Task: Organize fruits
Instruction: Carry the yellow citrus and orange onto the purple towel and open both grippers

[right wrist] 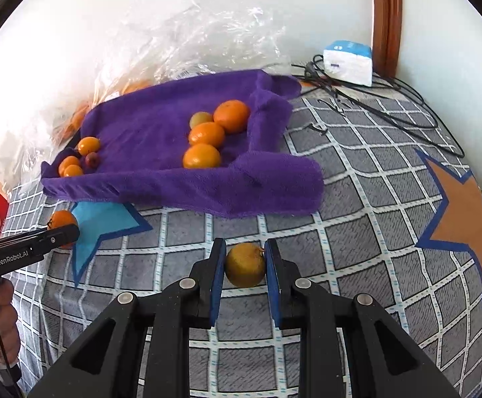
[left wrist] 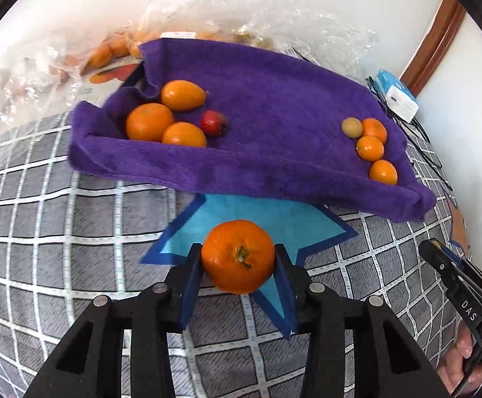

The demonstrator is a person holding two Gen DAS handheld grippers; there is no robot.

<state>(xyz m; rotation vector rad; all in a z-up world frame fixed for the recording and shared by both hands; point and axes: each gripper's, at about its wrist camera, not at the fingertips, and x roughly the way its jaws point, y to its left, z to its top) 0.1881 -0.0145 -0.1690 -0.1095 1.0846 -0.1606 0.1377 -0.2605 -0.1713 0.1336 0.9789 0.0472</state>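
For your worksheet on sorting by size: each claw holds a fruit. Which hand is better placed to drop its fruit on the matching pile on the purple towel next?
Probably the left. Its claw grips a large orange, facing the towel's big-orange pile.

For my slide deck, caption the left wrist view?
Left gripper holds an orange before a purple towel bearing two fruit groups.

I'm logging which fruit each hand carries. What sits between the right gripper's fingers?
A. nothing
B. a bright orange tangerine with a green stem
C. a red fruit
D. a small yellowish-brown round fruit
D: in the right wrist view the right gripper is shut on a small yellowish-brown fruit, above the checked cover.
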